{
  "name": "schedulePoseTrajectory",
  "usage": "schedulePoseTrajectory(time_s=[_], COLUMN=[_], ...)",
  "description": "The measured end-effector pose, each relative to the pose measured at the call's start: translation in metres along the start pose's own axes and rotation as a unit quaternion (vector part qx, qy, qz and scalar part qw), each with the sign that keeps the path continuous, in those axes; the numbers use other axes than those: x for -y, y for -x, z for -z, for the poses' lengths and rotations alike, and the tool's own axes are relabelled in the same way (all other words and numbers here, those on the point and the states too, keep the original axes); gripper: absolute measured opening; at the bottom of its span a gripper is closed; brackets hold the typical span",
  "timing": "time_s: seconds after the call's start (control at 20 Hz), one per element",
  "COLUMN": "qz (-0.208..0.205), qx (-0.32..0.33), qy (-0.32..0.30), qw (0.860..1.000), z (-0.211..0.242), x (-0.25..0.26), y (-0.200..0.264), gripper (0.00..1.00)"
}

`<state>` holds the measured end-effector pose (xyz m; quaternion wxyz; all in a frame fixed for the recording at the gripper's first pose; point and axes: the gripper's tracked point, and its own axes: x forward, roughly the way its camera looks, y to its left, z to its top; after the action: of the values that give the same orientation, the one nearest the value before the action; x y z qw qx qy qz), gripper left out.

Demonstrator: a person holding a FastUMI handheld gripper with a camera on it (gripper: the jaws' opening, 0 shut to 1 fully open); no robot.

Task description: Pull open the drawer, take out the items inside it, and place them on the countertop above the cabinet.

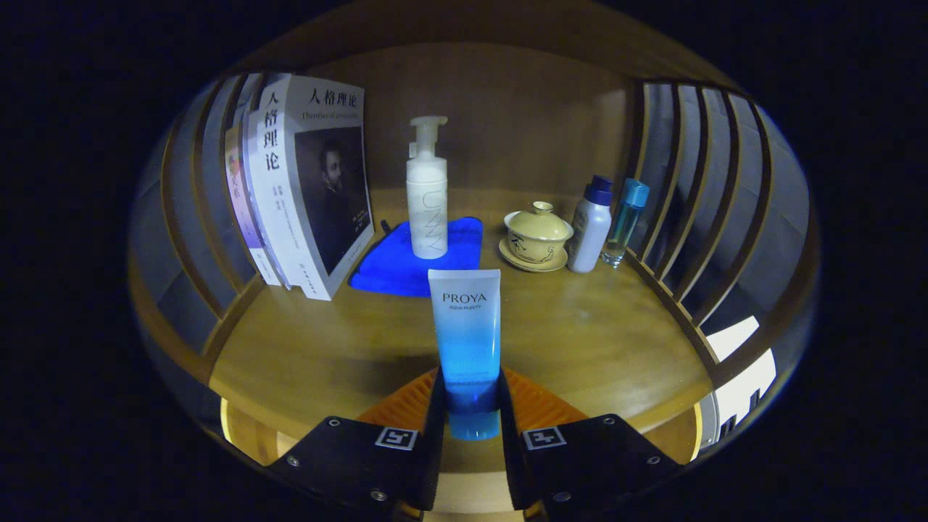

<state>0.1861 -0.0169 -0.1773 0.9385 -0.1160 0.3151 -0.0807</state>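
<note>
Between my fingers, at the front edge of the countertop (348, 348), I hold the blue tube (465, 326) upright.

My gripper (470, 413) pinches the tube at its lower end, cap downward, both fingers pressing its sides, and the tube rises ahead of them over the wooden top. Beyond it a white pump bottle (426, 192) stands on a folded blue cloth (406, 268). Left of that, several books (304, 188) lean against the slatted side. To the right sit a lidded cup on a saucer (537, 238), a white bottle with a dark cap (590, 225) and a slim clear bottle with a teal cap (625, 221), the two bottles just beside each other near the right slats.
</note>
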Motion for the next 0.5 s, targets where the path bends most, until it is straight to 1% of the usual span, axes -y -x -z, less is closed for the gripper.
schedulePoseTrajectory(time_s=[0.1,0.2,0.25,0.4,0.5], qz=[-0.006,-0.009,-0.013,-0.021,-0.041], qx=[0.002,-0.01,0.005,0.018,0.054], qy=[-0.003,-0.006,-0.015,-0.046,-0.073], qw=[1.0,1.0,1.0,0.999,0.995], z=[0.0,0.007,0.003,0.001,-0.011], x=[0.002,0.007,0.007,0.01,0.007], y=[-0.008,-0.014,-0.017,-0.014,0.0], gripper=[0.4,0.42,0.43,0.48,0.6])
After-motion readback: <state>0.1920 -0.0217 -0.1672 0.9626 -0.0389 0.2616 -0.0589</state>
